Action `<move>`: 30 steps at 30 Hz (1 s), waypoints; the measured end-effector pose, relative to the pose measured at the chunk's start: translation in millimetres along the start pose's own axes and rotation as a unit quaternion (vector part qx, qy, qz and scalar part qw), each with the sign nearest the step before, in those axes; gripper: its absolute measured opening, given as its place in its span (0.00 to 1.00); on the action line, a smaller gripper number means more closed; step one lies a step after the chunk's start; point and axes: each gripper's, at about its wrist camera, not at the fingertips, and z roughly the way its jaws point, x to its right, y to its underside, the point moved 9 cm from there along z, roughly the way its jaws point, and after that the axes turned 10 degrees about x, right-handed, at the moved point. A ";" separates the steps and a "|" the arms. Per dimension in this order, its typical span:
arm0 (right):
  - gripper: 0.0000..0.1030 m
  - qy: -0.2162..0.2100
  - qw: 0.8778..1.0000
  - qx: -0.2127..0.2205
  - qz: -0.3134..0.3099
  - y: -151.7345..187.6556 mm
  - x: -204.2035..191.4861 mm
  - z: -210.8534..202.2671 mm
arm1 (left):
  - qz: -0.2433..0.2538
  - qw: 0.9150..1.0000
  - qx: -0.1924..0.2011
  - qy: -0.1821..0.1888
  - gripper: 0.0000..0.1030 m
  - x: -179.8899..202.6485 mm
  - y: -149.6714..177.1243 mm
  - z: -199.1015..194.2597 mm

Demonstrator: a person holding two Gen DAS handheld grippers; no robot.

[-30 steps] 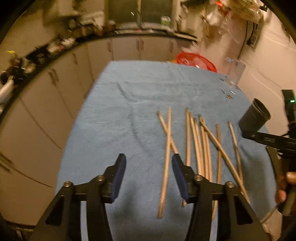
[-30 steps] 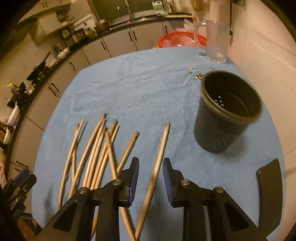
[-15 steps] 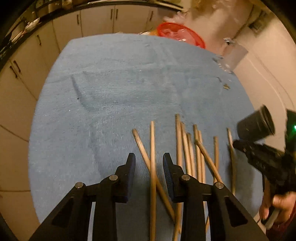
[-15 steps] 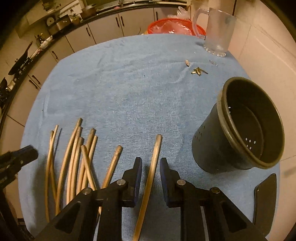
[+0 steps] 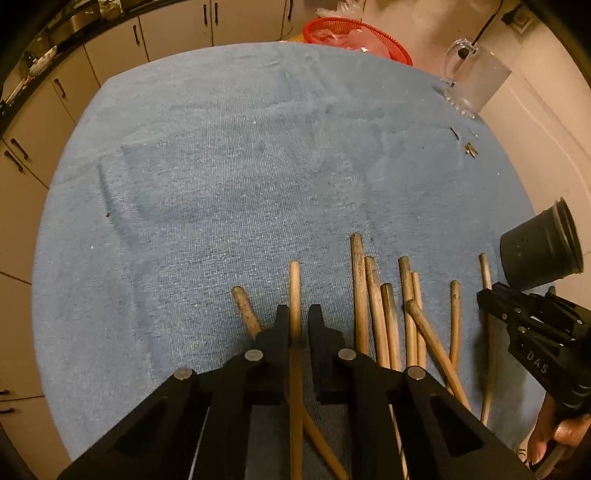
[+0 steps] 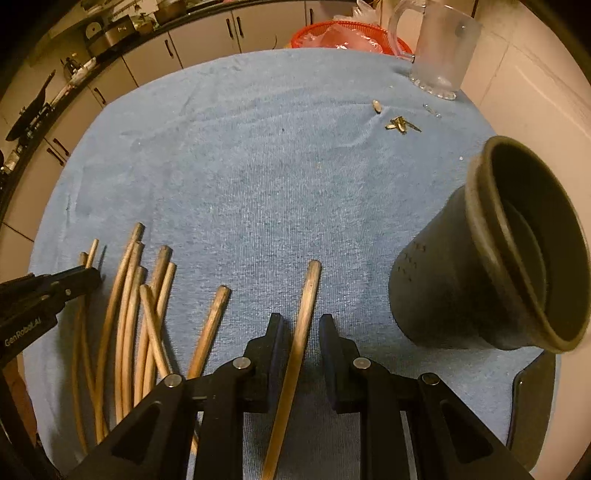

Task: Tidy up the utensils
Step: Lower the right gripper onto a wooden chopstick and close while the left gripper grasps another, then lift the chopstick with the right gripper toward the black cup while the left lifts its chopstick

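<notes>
Several wooden chopsticks (image 5: 373,302) lie side by side on a blue towel (image 5: 240,166), also in the right wrist view (image 6: 125,306). My left gripper (image 5: 295,317) is shut on the leftmost long chopstick (image 5: 294,288). My right gripper (image 6: 300,326) straddles the rightmost chopstick (image 6: 307,295) with a small gap on each side. A dark round utensil pot (image 6: 491,254) stands to its right, and shows at the left wrist view's right edge (image 5: 535,254).
A frosted glass mug (image 6: 439,51) stands at the towel's far right corner, a red basket (image 6: 343,33) behind the far edge. Small metal bits (image 6: 399,123) lie near the mug. A dark flat piece (image 6: 532,406) lies near the pot. Cabinets line the left.
Both grippers came down and forward over the chopsticks. The left jaws narrowed from wide open and closed on a chopstick. The right jaws stay a little apart around theirs.
</notes>
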 end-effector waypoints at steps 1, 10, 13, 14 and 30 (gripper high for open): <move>0.21 0.006 1.000 0.003 -0.004 -1.9 -0.9 1.0 | 0.002 1.000 0.000 -0.001 0.09 0.3 -0.5 0.0; 0.07 -0.017 0.999 0.026 -0.019 -13.3 -18.8 5.4 | -0.006 1.000 0.021 -0.020 0.06 9.9 1.8 -5.1; 0.07 -0.047 0.997 0.060 -0.004 -20.6 -25.2 -14.5 | -0.017 0.998 0.052 -0.005 0.06 12.9 -0.1 -27.0; 0.07 -0.049 0.996 0.068 -0.003 -22.3 -25.6 -21.1 | -0.017 0.998 0.064 -0.002 0.06 15.3 -1.7 -35.6; 0.07 -0.157 0.948 0.275 0.028 -41.2 -14.0 -161.6 | -0.017 0.974 0.224 0.010 0.06 45.4 -14.7 -193.0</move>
